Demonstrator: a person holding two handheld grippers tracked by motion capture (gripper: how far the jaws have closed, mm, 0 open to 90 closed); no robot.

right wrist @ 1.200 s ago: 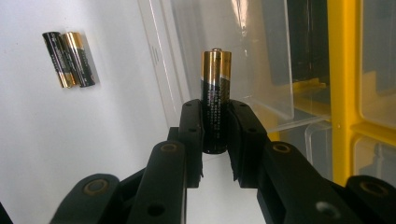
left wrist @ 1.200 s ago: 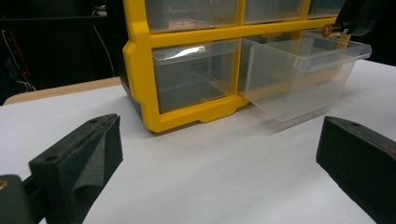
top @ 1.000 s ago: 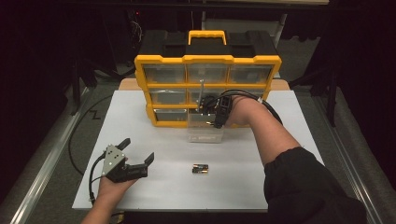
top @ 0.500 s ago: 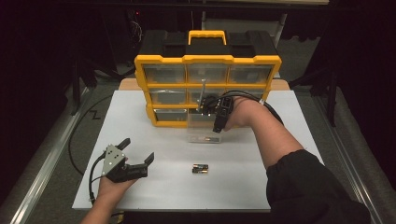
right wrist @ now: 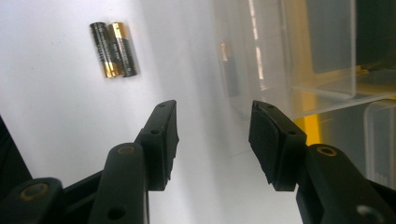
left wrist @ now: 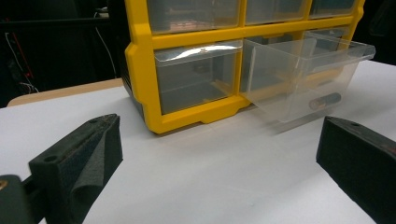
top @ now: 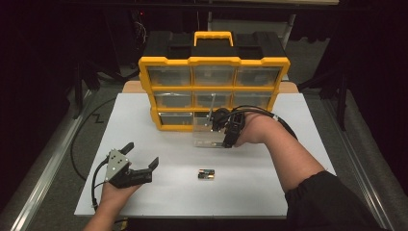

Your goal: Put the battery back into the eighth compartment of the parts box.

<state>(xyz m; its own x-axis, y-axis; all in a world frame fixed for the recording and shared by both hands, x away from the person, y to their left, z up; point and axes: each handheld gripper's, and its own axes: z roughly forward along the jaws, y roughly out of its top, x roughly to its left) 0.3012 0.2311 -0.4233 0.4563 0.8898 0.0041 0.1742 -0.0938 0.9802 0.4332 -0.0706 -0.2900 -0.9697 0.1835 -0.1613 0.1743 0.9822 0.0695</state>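
1. So there's a yellow parts organizer [top: 214, 91] standing at the far side of the white table [top: 288, 183], three rows of clear drawers, black top with a yellow handle.
2. The bottom middle drawer [top: 208, 136] is pulled out toward the near side. From the left gripper view you can see it sticking out of the frame, and there's one battery [left wrist: 325, 100] lying inside it near the front wall.
3. The right gripper [top: 226, 132] is right at that clear drawer, at its right front corner. Its jaws have just been opening, and in the right gripper view they stand apart with nothing pinched between them, just bare table and the edge of the drawer off to the side. Whether a jaw brushes the drawer wall, I can't tell.
4. Two more batteries [top: 206, 173] lie side by side, touching each other, on the table nearer the person, a bit left of the right forearm [top: 284, 154] and well apart from the drawer.
5. The left gripper [top: 137, 166] sits at the near left of the table, resting in the hand, jaws spread wide and empty, pointing toward the organizer.
6. Each gripper has a cable trailing off it, the left one looping down off the table's near left edge.
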